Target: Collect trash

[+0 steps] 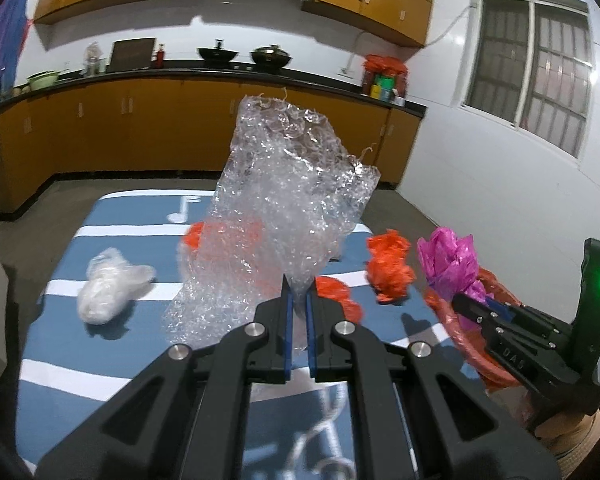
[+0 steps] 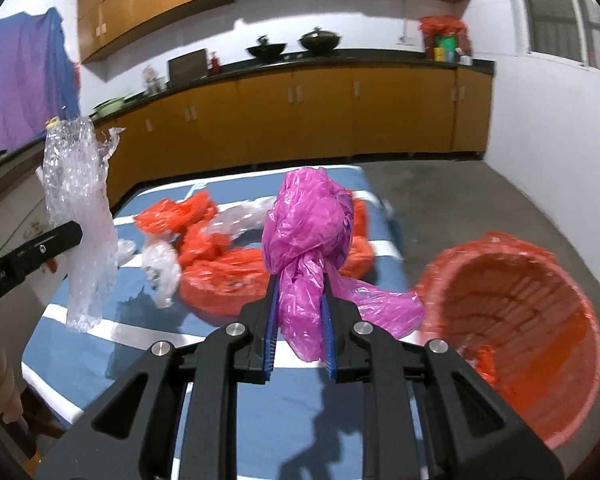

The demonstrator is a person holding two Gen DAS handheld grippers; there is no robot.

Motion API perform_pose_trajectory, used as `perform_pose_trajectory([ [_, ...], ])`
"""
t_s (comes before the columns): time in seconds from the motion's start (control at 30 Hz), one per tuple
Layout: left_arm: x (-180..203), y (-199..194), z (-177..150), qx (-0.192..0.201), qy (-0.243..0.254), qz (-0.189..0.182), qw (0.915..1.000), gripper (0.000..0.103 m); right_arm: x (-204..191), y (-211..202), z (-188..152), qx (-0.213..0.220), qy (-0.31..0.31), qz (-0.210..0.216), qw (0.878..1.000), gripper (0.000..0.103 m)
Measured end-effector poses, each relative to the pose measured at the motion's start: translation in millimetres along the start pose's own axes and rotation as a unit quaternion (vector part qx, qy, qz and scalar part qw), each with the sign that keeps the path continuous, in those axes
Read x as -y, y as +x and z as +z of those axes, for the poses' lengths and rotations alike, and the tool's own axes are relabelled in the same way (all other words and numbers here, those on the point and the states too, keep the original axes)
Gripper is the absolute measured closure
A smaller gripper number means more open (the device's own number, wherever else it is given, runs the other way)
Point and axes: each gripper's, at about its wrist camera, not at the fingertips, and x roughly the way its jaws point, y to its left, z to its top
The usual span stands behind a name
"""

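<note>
Where bubble wrap (image 1: pixel 284 208) hangs, orange bag (image 1: pixel 224 236) half-hidden.

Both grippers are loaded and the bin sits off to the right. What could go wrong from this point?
1. The left gripper pinches only the bottom edge of the bubble wrap; the tall, floppy sheet might slip out or catch on the way over.
2. The orange basket is tilted beside the table, so the pink bag in the right gripper could miss the opening.
3. The sheet hides part of the orange bags, risking bumps.
</note>
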Motion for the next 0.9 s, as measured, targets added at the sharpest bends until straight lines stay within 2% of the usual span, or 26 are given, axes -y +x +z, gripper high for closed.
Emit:
perform_pose_trajectory([
  [0.47, 85, 23, -1, -0.007, 0.048, -0.091, 0.9947, 0.096, 83, -41, -10, 0.031, 0.073, -0.097, 0.992, 0.084],
  [0.9, 161, 57, -12, -0.035, 0.102, -0.173, 0.9790, 0.096, 137, -53, -26, 0.032, 0.121, -0.144, 0.982, 0.084],
])
